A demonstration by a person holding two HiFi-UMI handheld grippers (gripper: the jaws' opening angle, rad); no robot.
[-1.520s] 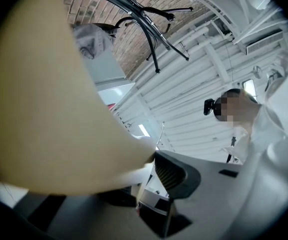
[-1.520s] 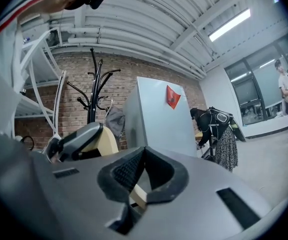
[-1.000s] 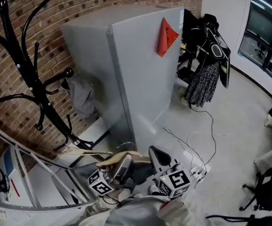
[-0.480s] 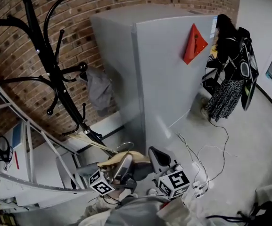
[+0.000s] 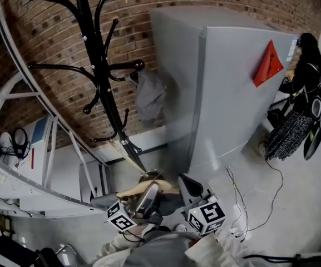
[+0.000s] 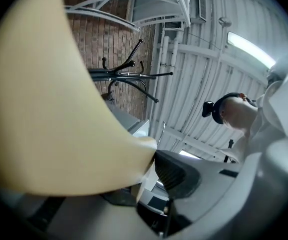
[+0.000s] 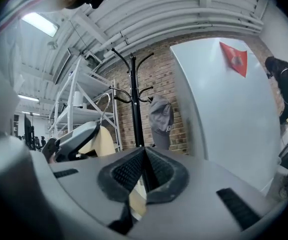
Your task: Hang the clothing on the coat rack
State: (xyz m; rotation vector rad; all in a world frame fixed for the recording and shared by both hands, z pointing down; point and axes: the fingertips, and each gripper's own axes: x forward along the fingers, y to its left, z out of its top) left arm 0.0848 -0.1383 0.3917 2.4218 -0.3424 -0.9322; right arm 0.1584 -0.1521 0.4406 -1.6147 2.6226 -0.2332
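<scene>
Since 1 second ago the scene has slid to the right across the head view. The black coat rack [image 5: 102, 88], then at the far left edge, now stands left of centre, and the 2 grippers have kept their place low in the middle.

At the far left, white shelving [image 5: 10, 98] runs along the brick wall [image 5: 49, 32]. Just right of it the rack rises in front of the bricks, most of its curved arms bare. The grey garment [image 5: 149, 96] hangs from the tip of 1 right-hand arm, in the gap between the rack and the cabinet.

Near the bottom, the left gripper [image 5: 148, 193] tilts upward. Its jaws stand wide around the pale hanger [image 5: 135, 192], and 1 dark pad presses on the hanger's rounded end. The hanger hides the other jaw.

Just right of it, the right gripper [image 5: 187, 185] points level towards the rack. Its pads are pressed together, and a pale sliver shows beneath where they meet. I cannot tell whether that sliver is pinched.

Further right stands the tall grey cabinet [image 5: 232, 93] with a red triangle [image 5: 268, 65] on its face. Thin cables [image 5: 255, 193] trail over the floor at its foot. At the far right edge, dark clothes [image 5: 307, 110] hang in a bunch.
</scene>
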